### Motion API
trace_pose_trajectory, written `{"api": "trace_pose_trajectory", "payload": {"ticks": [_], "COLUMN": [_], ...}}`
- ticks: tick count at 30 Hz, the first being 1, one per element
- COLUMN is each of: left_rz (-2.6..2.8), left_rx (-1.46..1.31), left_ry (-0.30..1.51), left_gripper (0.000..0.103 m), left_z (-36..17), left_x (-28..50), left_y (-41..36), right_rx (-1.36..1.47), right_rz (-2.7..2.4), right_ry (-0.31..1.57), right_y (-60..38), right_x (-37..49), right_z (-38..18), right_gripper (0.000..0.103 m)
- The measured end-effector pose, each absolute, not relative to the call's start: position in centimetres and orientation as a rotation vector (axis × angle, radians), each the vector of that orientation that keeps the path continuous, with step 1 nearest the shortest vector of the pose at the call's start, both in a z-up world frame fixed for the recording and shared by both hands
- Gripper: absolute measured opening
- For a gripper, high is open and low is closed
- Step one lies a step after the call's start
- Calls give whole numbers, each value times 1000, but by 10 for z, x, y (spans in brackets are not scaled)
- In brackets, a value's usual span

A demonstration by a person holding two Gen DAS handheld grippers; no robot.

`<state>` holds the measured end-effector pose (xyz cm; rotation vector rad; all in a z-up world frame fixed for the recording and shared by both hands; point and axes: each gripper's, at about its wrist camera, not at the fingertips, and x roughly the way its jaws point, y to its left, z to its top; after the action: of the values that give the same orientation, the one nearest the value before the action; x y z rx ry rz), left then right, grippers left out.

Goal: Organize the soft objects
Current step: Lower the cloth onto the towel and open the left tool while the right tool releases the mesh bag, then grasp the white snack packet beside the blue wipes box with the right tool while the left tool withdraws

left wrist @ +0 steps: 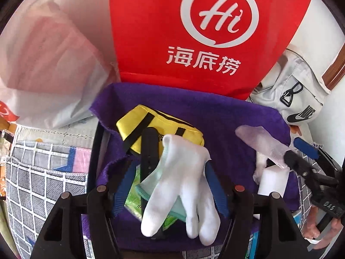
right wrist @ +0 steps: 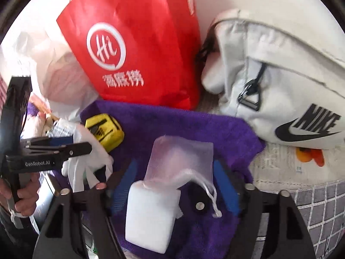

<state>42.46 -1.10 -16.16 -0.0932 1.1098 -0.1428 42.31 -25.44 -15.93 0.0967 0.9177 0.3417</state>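
My left gripper is shut on a white glove and holds it above a purple towel; it also shows in the right wrist view at the left. My right gripper is shut on a sheer mesh drawstring pouch, just above a white foam block on the purple towel. In the left wrist view the pouch hangs from the right gripper above the block. A yellow pouch with black straps lies on the towel behind the glove and shows in the right view.
A red paper bag stands behind the towel, with a white plastic bag to its left and a grey Nike bag to its right. A checked bedcover lies around. A green packet sits under the glove. An orange toy lies right.
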Motion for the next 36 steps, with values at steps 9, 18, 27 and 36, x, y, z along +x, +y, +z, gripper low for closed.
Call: {"api": "trace_pose_trajectory", "payload": {"ticks": [9, 18, 27, 36], "left_rz": [-92, -63, -52, -84], "left_rx": [-59, -35, -51, -113], "left_ry": [1071, 1045, 1052, 1053], "left_gripper": [65, 65, 65, 65], "left_z": [-133, -109, -110, -130], "left_x": [384, 313, 252, 217], "left_y": [7, 21, 43, 64], "right_rx": [79, 106, 6, -208], "right_rz": [224, 315, 388, 411], "right_ry": [854, 840, 905, 995], "right_y": [-258, -243, -196, -142], "right_x": [394, 321, 246, 204], "right_z": [-125, -107, -135, -175], "right_gripper": [76, 77, 67, 56]}}
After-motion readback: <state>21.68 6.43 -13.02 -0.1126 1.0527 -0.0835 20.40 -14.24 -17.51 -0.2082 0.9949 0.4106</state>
